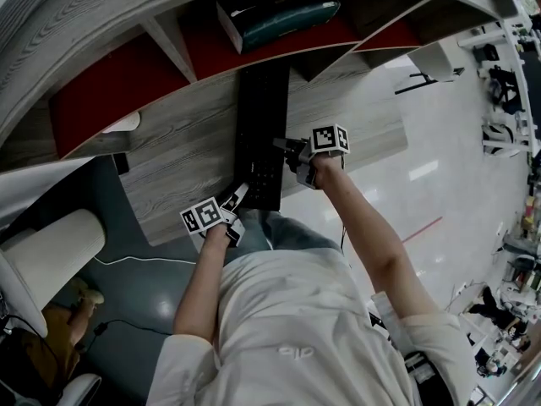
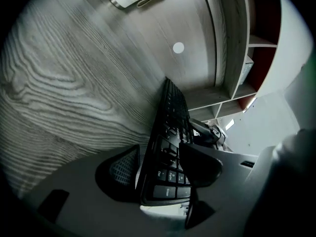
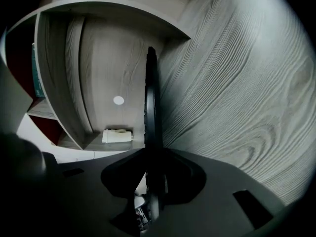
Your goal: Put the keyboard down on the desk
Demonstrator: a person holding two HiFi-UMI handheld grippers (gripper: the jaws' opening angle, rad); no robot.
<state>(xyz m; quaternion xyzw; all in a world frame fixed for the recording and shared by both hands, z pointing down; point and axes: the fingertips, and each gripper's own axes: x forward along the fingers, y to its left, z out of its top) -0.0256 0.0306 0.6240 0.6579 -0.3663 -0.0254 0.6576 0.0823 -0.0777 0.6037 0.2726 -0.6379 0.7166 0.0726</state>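
- One keyboard (image 1: 260, 134): black, flat and long, with low keys. It lies lengthwise on the surface (image 1: 186, 150), far end toward the shelf and near end at the front edge. We cannot tell whether the near end rests flat or sits slightly raised. Most key legends are too dark to read.
- One right gripper (image 3: 152, 158): its jaws are closed on the keyboard's long right edge. In its own view that edge shows as a thin black blade, and the pads are lost in shadow.
- One left gripper (image 2: 163, 156): its jaws are spread wide round the near left corner and are not clamping. We see a ribbed pad (image 2: 123, 168) just beside the edge with a sliver of gap, and the other jaw over the keys.
- Two marker cubes, white with black squares: left cube (image 1: 203, 216) and right cube (image 1: 330, 138).
- The surface is grey wood-grain with a curved outline. One small white disc (image 2: 178, 47) is set in it.
- One white cylinder (image 3: 117, 136) lies on its side by the shelf's foot; we cannot identify it.
- The shelf (image 1: 169, 45) has the same grey grain, red back panels and slanted dividers. It is cut off at the frame top.
- One box (image 1: 279, 19), dark teal, sits in a compartment, partly in shadow.
- One chair (image 1: 51, 244), white and padded, is cut off at the left.
- One thin white cable (image 1: 144, 260) lies on the grey-blue floor.
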